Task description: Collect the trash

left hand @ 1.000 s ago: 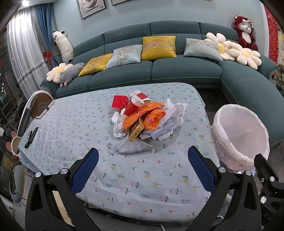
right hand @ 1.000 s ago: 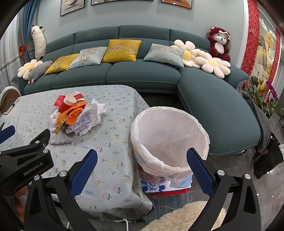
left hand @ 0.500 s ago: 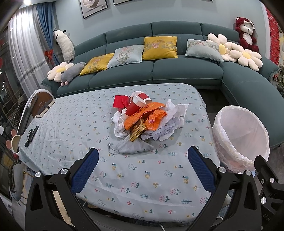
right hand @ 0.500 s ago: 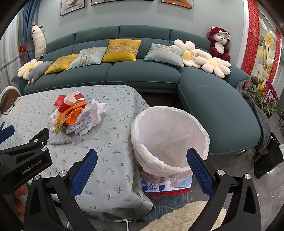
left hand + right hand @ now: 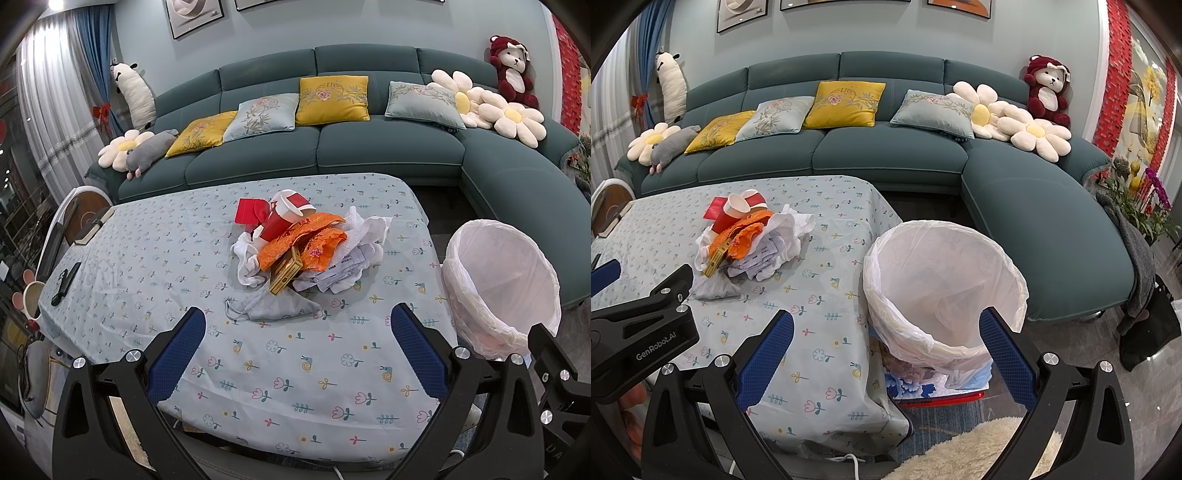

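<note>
Trash pile (image 5: 303,251): cups, orange wrapper, crumpled paper, small box, grey pouch; heaped mid-table (image 5: 147,258). Lined bin (image 5: 942,288): just beside the table's right edge. Left tool (image 5: 295,347): fingers apart, holding nothing, over the near table edge. Right tool (image 5: 886,350): fingers apart, holding nothing, facing the bin.

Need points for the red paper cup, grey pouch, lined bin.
red paper cup (image 5: 282,216), left wrist view, red side wall.
grey pouch (image 5: 275,308), left wrist view, fabric middle.
lined bin (image 5: 960,349), right wrist view, near rim of liner.
</note>
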Demonstrator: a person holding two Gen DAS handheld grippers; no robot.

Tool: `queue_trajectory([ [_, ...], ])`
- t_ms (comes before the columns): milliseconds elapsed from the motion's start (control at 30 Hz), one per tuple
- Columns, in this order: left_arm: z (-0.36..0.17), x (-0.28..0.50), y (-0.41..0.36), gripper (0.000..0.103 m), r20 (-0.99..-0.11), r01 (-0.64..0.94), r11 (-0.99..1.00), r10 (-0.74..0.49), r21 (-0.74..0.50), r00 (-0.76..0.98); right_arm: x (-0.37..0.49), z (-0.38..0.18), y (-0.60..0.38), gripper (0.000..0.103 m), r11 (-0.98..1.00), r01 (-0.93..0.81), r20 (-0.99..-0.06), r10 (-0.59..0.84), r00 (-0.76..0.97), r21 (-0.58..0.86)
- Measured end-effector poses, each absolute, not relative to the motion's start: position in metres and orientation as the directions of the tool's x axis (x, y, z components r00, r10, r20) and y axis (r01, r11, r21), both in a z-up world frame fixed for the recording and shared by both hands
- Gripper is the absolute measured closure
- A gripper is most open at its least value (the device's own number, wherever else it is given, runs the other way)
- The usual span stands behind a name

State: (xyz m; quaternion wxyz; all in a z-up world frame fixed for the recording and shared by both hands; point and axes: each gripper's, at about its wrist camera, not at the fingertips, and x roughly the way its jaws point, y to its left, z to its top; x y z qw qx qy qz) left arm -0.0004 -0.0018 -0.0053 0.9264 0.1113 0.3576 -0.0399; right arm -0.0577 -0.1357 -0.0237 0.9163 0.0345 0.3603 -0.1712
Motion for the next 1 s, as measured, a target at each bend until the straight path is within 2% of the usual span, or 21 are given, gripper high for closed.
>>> queue_trajectory([
  [700,-0.004,0.003,0.002,0.007,-0.674,0.164,0.976,-0.024,0.145,0.738,-0.056,-0.029,-0.135,0.007,0.936,0.345,-0.675,-0.299,0.675,-0.07],
  [1000,-0.022,0.018,0.035,0.007,-0.7,0.12,0.989,-0.024,0.088,0.714,-0.049,-0.034,-0.129,0.007,0.936,0.342,-0.684,-0.299,0.666,-0.076],
])
